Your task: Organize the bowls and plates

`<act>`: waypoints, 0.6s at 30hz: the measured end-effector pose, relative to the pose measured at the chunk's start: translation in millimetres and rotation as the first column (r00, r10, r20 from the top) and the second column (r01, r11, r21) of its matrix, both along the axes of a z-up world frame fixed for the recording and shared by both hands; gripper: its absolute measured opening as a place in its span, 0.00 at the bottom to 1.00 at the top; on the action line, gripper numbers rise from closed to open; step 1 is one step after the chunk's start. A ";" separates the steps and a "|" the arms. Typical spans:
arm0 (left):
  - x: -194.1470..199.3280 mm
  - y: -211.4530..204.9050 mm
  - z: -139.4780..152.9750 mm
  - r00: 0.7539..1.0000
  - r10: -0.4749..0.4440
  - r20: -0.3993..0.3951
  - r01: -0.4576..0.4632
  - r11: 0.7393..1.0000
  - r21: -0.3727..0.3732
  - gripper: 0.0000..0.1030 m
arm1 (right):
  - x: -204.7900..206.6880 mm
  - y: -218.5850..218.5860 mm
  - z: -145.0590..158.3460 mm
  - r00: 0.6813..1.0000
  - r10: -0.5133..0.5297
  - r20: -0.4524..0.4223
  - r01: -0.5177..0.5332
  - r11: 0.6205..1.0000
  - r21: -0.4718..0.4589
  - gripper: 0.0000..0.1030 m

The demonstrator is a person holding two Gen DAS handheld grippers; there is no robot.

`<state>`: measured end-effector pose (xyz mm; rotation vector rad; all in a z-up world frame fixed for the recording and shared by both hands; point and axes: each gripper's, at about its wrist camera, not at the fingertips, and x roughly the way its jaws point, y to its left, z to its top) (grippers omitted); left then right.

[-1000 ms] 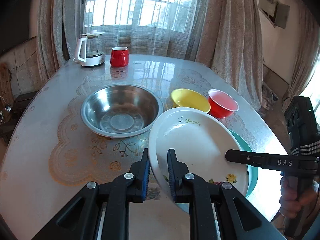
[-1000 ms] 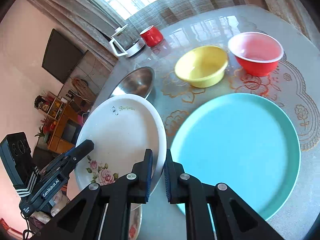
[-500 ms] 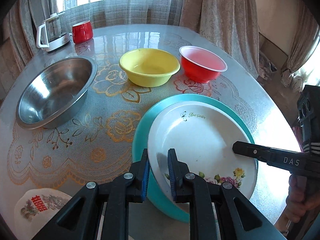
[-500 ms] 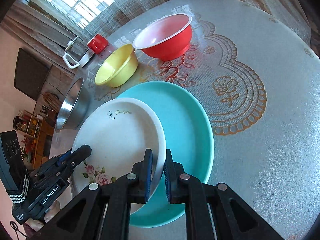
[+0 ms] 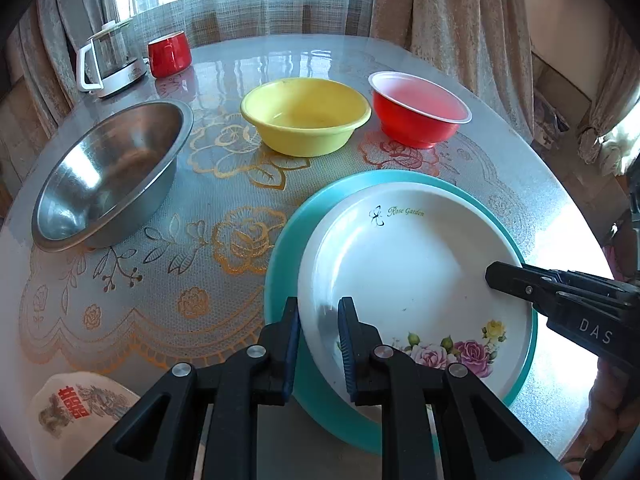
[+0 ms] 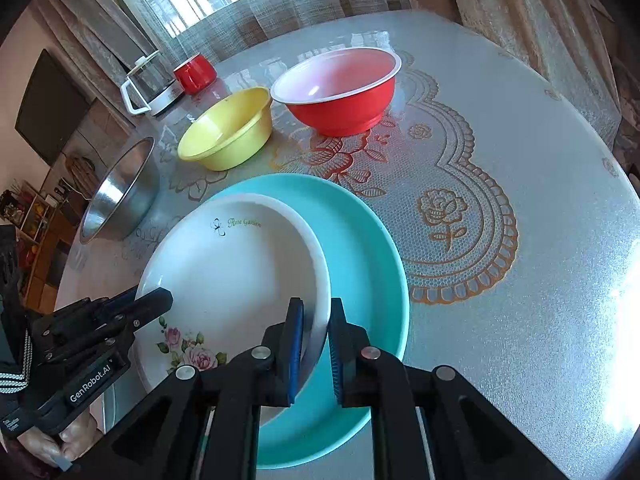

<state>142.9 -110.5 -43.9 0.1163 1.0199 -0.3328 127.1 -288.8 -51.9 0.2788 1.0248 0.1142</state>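
Observation:
A white rose-patterned plate (image 5: 408,268) lies on a larger teal plate (image 5: 286,280). My left gripper (image 5: 318,332) straddles the white plate's near-left rim, jaws slightly parted around it. My right gripper (image 6: 316,340) straddles the opposite rim of the white plate (image 6: 240,272), jaws also slightly parted, above the teal plate (image 6: 360,248). Behind stand a steel bowl (image 5: 108,168), a yellow bowl (image 5: 304,120) and a red bowl (image 5: 416,110). They also show in the right wrist view: steel bowl (image 6: 120,192), yellow bowl (image 6: 228,128), red bowl (image 6: 340,88).
A glass kettle (image 5: 108,60) and a red mug (image 5: 170,54) stand at the table's far side by the curtains. A small white dish with red characters (image 5: 76,404) lies at the near-left edge. The lace mat (image 6: 460,216) extends right of the plates.
Both grippers carried the white plate rightward and set it down onto the teal plate. Their jaws have loosened a little around its rim.

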 end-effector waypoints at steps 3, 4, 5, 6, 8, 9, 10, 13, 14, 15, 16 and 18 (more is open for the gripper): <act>-0.3 -3.0 0.2 1.000 -0.001 0.003 0.001 1.000 0.009 0.19 | -2.0 4.6 3.7 1.000 0.001 0.018 0.000 0.998 -0.058 0.12; 0.1 -3.3 0.2 1.000 0.000 0.003 0.000 1.000 0.008 0.19 | -1.6 5.2 3.3 1.000 -0.001 0.019 0.002 0.998 -0.066 0.12; 0.6 -2.9 0.1 1.000 0.002 0.002 -0.002 1.000 0.004 0.19 | -1.3 5.1 2.4 1.000 -0.003 0.016 0.005 0.998 -0.064 0.12; 0.8 -2.5 0.2 1.000 0.004 0.001 -0.004 1.000 0.002 0.19 | -1.5 4.1 2.0 1.000 -0.010 0.018 0.011 0.998 -0.057 0.12; -1.0 -3.0 1.5 1.000 0.001 0.011 -0.001 1.000 0.008 0.19 | -1.9 3.3 2.4 1.000 -0.021 0.018 0.022 0.998 -0.054 0.12; -2.3 -2.6 2.7 1.000 0.001 0.019 -0.001 1.000 0.009 0.22 | -2.4 3.1 2.5 0.999 -0.027 0.018 0.027 0.998 -0.055 0.12; -3.2 -1.4 4.0 1.000 0.002 0.022 -0.002 1.000 0.001 0.24 | -2.6 3.0 2.5 0.999 -0.032 0.017 0.033 0.998 -0.053 0.12; -5.7 3.3 8.4 1.000 0.010 0.029 -0.010 1.000 -0.018 0.27 | -4.6 1.9 3.5 0.999 -0.040 0.020 0.041 0.999 -0.033 0.14; -6.3 4.9 9.9 0.999 0.013 0.036 -0.012 1.000 -0.016 0.27 | -5.6 2.0 4.2 0.999 -0.041 0.025 0.042 0.999 -0.027 0.17; -7.0 6.4 11.3 0.999 0.017 0.043 -0.016 1.000 -0.012 0.27 | -6.6 2.8 5.2 0.999 -0.043 0.031 0.044 0.999 -0.025 0.19; -7.9 8.4 12.8 0.999 0.022 0.048 -0.021 1.000 -0.012 0.28 | -7.4 3.7 6.2 0.998 -0.046 0.035 0.047 0.999 -0.026 0.21; -9.9 13.5 16.0 0.998 0.029 0.055 -0.028 0.999 -0.021 0.28 | -8.9 6.5 7.8 0.998 -0.049 0.043 0.050 0.998 -0.037 0.23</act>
